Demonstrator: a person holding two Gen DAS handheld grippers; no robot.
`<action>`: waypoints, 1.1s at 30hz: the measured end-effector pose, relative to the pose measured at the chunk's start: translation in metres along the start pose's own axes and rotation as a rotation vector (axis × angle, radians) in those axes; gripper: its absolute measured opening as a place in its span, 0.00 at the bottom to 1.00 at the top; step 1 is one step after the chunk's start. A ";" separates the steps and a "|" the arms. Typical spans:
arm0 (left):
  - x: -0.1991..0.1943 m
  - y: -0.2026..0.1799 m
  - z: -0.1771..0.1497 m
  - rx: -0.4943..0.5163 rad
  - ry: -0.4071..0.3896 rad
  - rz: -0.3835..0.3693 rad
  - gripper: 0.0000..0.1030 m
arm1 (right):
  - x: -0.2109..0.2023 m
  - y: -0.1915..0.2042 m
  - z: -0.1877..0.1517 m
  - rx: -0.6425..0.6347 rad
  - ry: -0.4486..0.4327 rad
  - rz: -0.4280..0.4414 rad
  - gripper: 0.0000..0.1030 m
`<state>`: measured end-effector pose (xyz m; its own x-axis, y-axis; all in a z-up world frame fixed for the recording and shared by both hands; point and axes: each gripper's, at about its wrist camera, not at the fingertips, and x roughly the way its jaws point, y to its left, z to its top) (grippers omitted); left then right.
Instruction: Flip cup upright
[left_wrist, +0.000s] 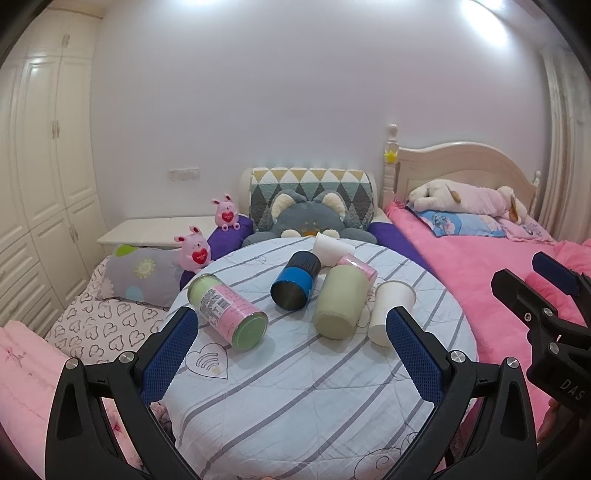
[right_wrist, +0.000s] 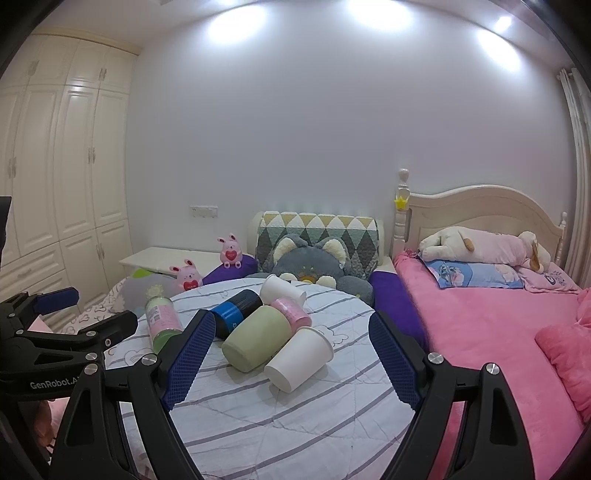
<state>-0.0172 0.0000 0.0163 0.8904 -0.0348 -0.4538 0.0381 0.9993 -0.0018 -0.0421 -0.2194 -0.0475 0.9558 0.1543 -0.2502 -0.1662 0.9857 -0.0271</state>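
Note:
Several cups lie on their sides on a round table with a striped cloth. Nearest are a pink and green labelled cup, a pale green cup, a blue and black cup and a white paper cup. Behind them lie a pink cup and a second white cup. My left gripper is open and empty, short of the cups. My right gripper is open and empty, with the white paper cup and pale green cup lying ahead between its fingers.
A pink bed with a plush dog lies right of the table. A grey cat cushion and two pink bunny toys sit behind it. A heart-print bed and white wardrobe are at left.

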 end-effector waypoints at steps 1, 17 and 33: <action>-0.001 0.000 0.000 0.003 -0.001 0.002 1.00 | -0.001 0.000 0.000 0.000 -0.001 0.000 0.83; 0.005 -0.006 0.004 0.015 0.018 0.016 1.00 | 0.002 0.002 0.002 -0.002 0.000 0.018 0.83; 0.050 -0.013 0.018 0.035 0.057 0.021 1.00 | 0.040 -0.010 0.004 0.023 0.037 0.022 0.83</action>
<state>0.0353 -0.0150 0.0096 0.8641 -0.0115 -0.5031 0.0363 0.9986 0.0395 -0.0011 -0.2227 -0.0538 0.9423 0.1733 -0.2863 -0.1807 0.9835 0.0004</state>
